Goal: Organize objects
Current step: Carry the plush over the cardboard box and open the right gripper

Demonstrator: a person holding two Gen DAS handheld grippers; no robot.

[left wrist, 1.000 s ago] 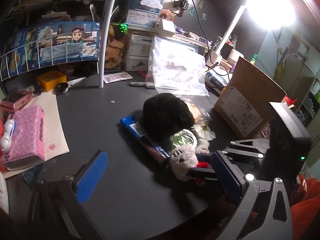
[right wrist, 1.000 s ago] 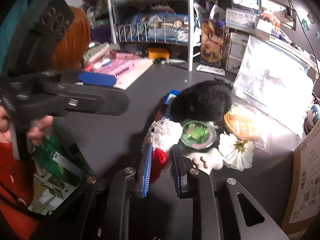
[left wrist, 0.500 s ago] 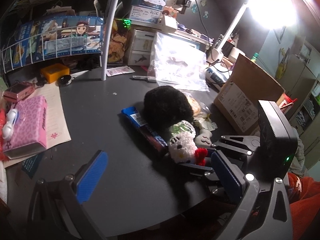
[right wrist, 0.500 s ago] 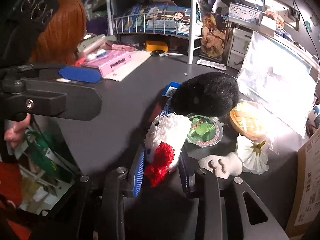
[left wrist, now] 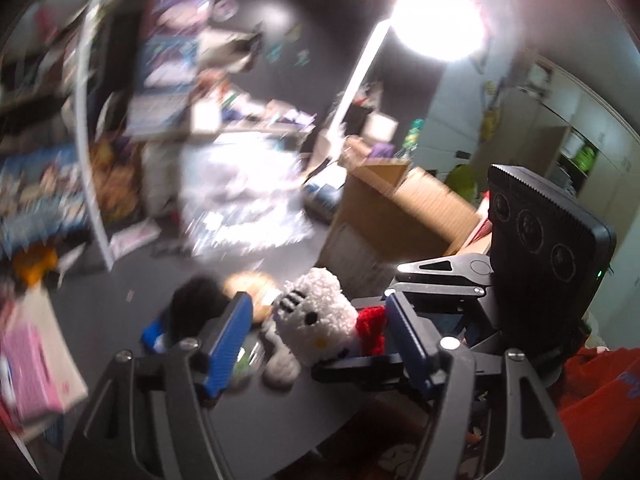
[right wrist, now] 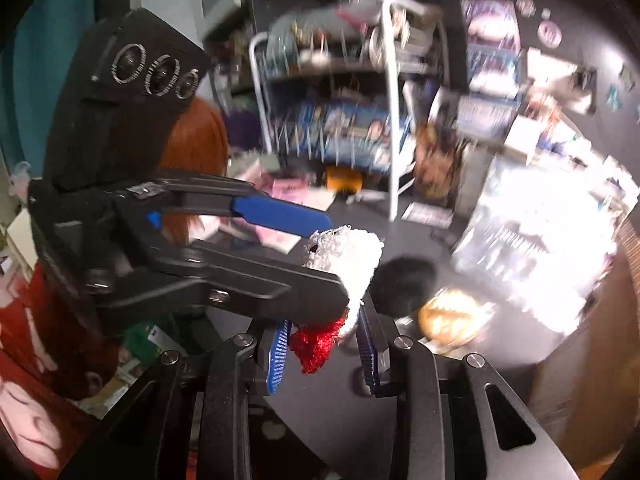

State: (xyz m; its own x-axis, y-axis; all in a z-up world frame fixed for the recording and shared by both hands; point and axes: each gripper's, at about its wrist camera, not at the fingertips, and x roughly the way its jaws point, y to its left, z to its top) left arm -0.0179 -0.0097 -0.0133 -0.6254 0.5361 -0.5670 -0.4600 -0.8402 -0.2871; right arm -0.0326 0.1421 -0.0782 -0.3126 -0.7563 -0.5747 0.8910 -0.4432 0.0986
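Right gripper (right wrist: 326,350) clenched on the red bow of a white plush cat (left wrist: 316,316), which hangs lifted above the dark table (left wrist: 120,292). Left gripper (left wrist: 316,340), jaws closing, straddles the same toy; its blue pads (left wrist: 230,340) sit either side of the plush head, and contact cannot be told through the blur. Below, on the table: a black fluffy ball (right wrist: 404,280) and a round orange item (right wrist: 450,318) beside it. A cardboard box (left wrist: 400,216) stands at the table's right.
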